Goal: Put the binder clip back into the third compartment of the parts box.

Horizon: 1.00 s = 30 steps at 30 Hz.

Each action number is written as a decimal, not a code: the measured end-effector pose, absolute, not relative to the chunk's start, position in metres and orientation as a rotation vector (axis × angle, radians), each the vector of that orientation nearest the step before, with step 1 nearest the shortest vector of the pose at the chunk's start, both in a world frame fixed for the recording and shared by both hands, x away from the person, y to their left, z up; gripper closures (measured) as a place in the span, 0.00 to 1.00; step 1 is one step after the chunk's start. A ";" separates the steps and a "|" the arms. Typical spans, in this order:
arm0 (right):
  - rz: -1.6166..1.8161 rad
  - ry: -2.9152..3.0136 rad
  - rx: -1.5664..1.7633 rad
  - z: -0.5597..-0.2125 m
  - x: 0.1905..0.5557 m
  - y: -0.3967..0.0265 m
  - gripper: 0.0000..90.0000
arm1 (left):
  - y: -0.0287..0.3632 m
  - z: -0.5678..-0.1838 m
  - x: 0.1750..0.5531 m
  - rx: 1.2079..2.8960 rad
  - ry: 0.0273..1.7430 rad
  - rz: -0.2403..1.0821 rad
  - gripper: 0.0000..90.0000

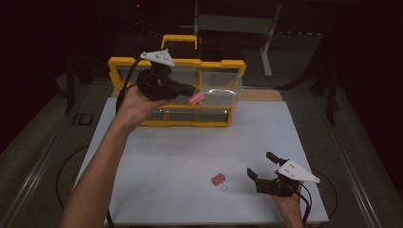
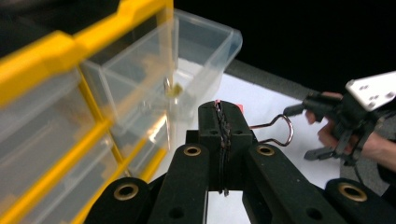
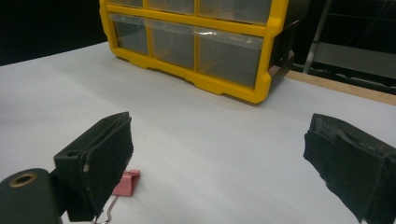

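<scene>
Jaws clamped on a pink binder clip point(image 1: 196, 98), the left gripper point(image 1: 189, 90) holds it at the pulled-out clear drawer point(image 1: 223, 90) of a yellow organizer point(image 1: 178, 122). The right gripper point(image 1: 263, 166) rests wide open on the white table point(image 1: 190, 156), near a second pink binder clip point(image 1: 218, 179).

Counts: 2 pink binder clips, one point(image 1: 196, 98) up by cabinet, one point(image 1: 218, 179) flat on table. 1 yellow drawer cabinet point(image 1: 123, 63); 1 clear drawer point(image 1: 227, 88) pulled out, other drawers too dim to count. 2 grippers, left point(image 1: 192, 89) & right point(image 1: 261, 165). 1 white table point(image 1: 199, 152). 2 forearms.
</scene>
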State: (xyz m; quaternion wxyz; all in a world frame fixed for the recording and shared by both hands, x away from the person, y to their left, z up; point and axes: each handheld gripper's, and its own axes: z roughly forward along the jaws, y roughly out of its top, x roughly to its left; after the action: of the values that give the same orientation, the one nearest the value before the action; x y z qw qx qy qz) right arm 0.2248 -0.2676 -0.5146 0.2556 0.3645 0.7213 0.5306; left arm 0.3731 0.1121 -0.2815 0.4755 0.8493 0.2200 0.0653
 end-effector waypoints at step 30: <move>1.445 1.963 0.988 -0.515 0.225 -0.268 0.08 | 0.080 -0.256 0.417 1.984 0.684 0.263 0.89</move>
State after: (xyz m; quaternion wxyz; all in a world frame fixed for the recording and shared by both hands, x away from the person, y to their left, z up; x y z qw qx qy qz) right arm 0.2255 -0.2679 -0.5151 0.2530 0.3635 0.7221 0.5315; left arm 0.4173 0.0799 -0.2563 0.4908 0.8172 0.2818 0.1084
